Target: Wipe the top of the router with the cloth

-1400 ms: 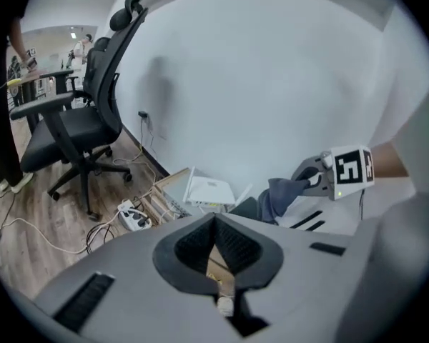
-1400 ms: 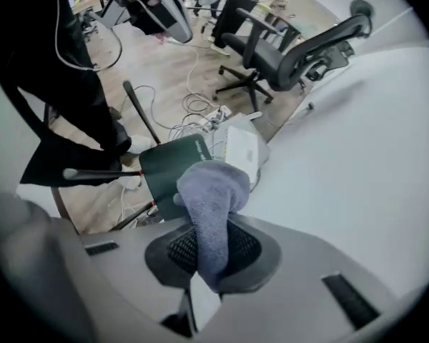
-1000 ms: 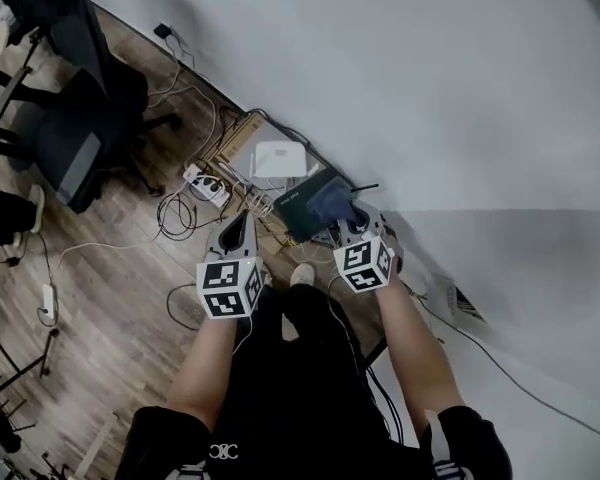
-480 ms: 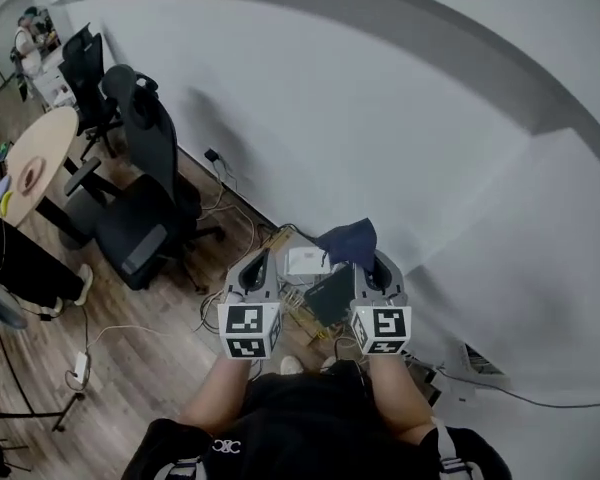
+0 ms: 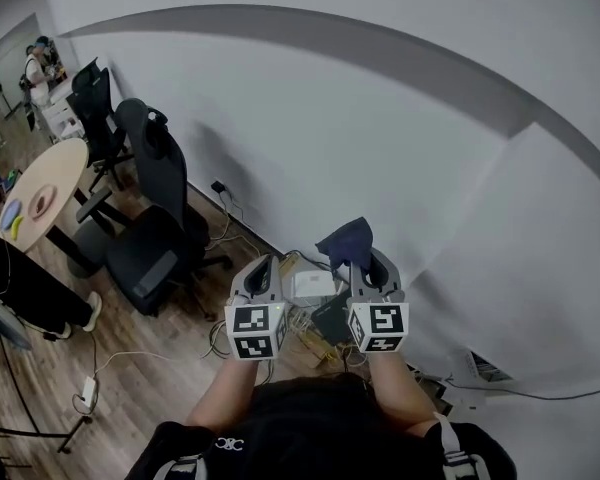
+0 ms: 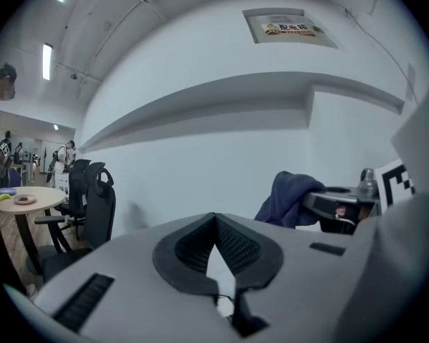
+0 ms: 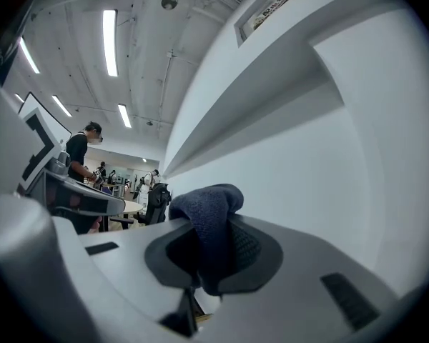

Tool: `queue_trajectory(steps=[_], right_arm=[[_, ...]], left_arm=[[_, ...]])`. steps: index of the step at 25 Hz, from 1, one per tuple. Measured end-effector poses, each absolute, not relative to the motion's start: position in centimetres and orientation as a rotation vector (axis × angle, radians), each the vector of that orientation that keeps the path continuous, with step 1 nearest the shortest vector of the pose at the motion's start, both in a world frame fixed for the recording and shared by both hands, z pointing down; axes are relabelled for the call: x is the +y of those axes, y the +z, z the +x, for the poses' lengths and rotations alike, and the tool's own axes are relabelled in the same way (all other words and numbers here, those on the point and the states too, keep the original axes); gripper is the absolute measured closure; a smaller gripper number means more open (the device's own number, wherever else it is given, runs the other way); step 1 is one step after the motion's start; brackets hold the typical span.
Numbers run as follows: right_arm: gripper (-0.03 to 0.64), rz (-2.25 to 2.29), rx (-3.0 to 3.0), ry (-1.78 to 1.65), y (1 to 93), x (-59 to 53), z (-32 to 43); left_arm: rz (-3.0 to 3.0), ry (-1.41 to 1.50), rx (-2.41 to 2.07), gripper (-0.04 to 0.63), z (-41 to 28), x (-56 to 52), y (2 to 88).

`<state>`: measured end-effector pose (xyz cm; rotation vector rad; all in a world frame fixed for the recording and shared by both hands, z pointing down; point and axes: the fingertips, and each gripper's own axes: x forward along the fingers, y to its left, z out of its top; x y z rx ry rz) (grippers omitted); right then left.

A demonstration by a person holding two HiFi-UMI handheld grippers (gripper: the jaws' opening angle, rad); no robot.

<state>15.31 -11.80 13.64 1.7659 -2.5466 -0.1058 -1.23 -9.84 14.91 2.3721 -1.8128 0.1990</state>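
Right gripper [image 5: 368, 266] clamped on the navy cloth [image 5: 346, 240], left gripper [image 5: 262, 268] closed on nothing, dark router [image 5: 332, 318] down on the floor [image 5: 150, 368] between them, so best lower the cloth flat onto its top, sweeping gently.

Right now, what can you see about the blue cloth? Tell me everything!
The cloth is dark blue and looks soft and fuzzy, like towel fabric. It is bunched into a lump, not spread flat. The right gripper has its jaws shut on it, and the crumpled top pokes up above them. It hangs in the air in front of the white wall, touching only the gripper.
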Motion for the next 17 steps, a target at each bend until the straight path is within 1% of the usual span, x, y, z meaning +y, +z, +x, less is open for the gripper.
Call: queue_trajectory(steps=[5,17], right_arm=[[0.597,1.770,-2.544,-0.119,13.4,-11.9,15.1],[0.597,1.746,-2.544,-0.127,13.6,-10.7,13.0]], left_arm=[[2.394,0.210,-1.849,0.597,-1.3,-9.8,14.9],[2.346,0.199,-1.863,0.597,-4.0,-8.3,15.4]])
